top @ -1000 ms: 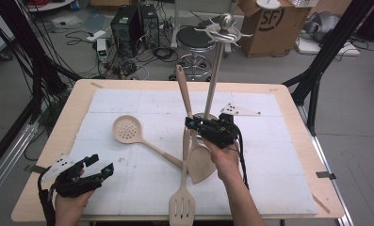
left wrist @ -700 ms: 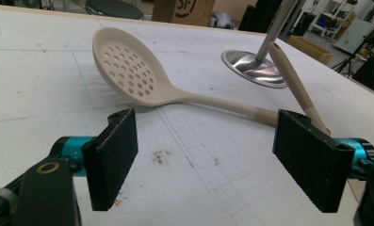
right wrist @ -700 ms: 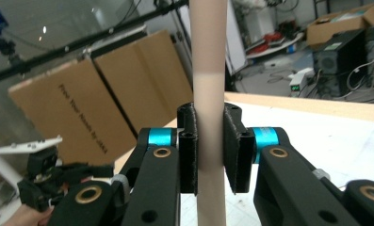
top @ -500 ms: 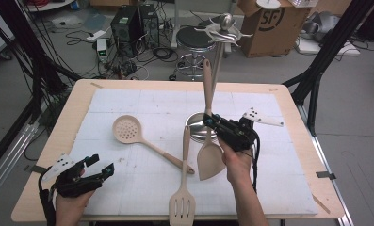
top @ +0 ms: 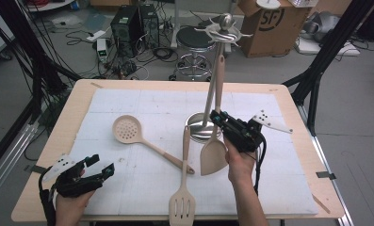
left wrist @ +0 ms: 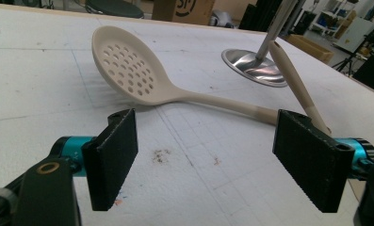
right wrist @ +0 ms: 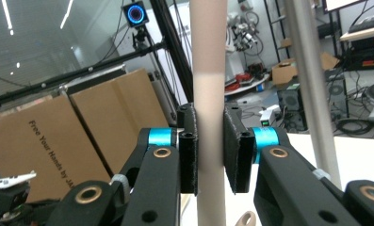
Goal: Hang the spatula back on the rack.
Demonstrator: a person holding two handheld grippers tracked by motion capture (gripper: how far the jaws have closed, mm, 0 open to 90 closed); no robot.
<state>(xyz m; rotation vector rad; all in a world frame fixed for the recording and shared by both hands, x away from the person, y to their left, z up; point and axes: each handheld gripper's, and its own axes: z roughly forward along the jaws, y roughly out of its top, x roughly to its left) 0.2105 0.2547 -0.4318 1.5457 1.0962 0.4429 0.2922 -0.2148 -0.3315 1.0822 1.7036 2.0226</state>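
My right gripper (top: 217, 118) is shut on the handle of a beige solid spatula (top: 213, 157). The spatula stands nearly upright, blade down, close beside the pole of a metal utensil stand (top: 208, 96); its handle end reaches up toward the hooks (top: 226, 26). In the right gripper view the pads (right wrist: 188, 153) of my right gripper (right wrist: 210, 150) clamp the beige handle (right wrist: 208, 70), with the stand's pole (right wrist: 312, 94) just to the right. My left gripper (top: 97, 168) rests open at the table's front left. Between its spread jaws (left wrist: 212, 160) I see a perforated skimmer (left wrist: 128, 66).
The skimmer (top: 126, 128) lies on the white mat (top: 128, 99) left of centre. A slotted spatula (top: 182, 205) lies at the front, its handle crossing the skimmer's. The stand's round base (top: 196, 123) sits mid-table. Behind the table are a stool (top: 194, 37) and a cardboard box (top: 269, 23).
My right gripper has carried the solid spatula to the right and tipped it more upright, so its handle now runs along the stand's pole. My left gripper has stayed put.
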